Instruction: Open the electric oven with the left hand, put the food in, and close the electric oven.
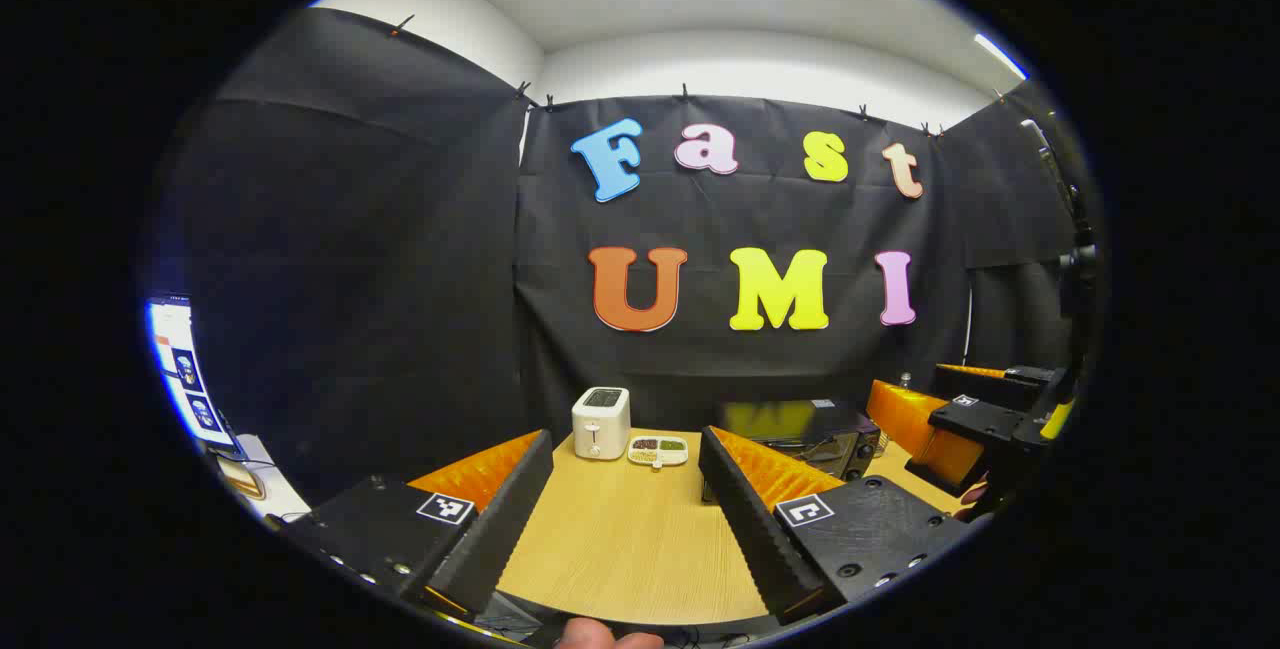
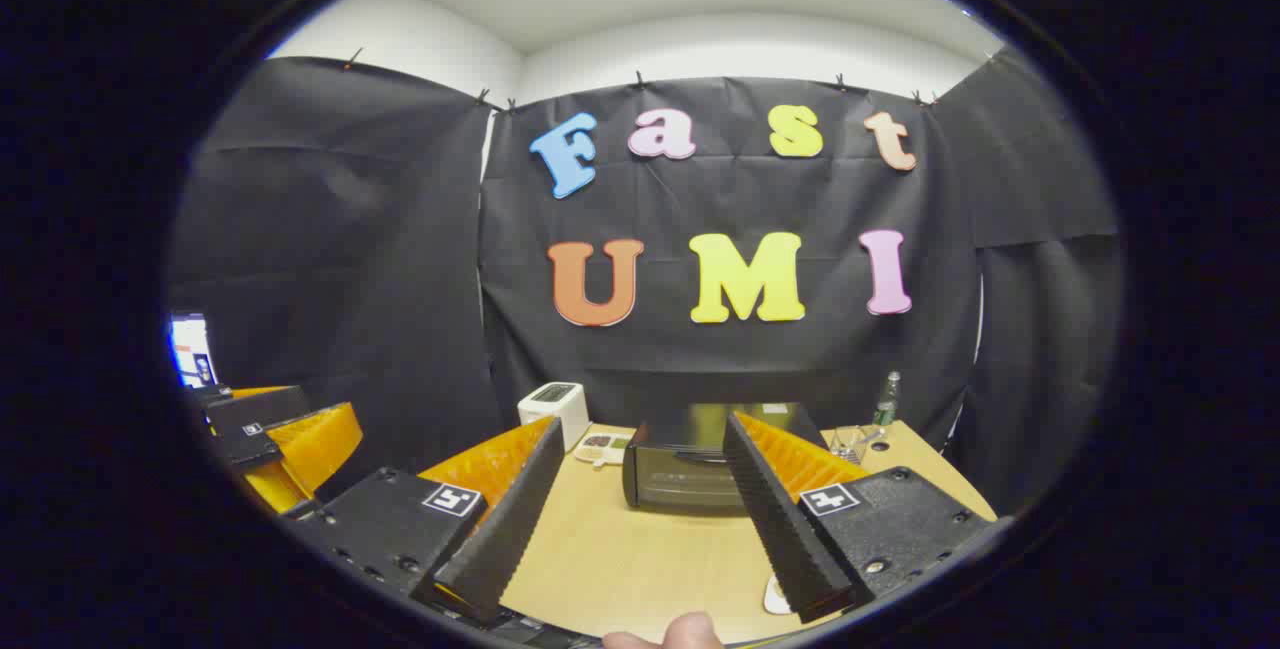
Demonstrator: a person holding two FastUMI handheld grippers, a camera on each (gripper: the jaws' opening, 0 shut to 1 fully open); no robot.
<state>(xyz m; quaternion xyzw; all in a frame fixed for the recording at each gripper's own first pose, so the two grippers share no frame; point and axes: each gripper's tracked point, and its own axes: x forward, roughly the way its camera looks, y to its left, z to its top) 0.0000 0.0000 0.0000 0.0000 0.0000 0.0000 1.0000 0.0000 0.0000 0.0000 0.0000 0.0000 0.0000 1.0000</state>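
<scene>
The electric oven (image 2: 685, 474) sits at the desk's (image 2: 640, 559) far edge, door shut, with bare wood in front of it. The right claw (image 2: 640, 489) is spread wide just before it; the left claw (image 1: 625, 489), also spread, hangs left of the oven, toward the food dish (image 1: 657, 450) and toaster (image 1: 601, 422).

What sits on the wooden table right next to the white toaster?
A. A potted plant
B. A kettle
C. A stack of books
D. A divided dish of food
D: in the left gripper view a small divided dish of food lies on the table just beside the white toaster.
</scene>
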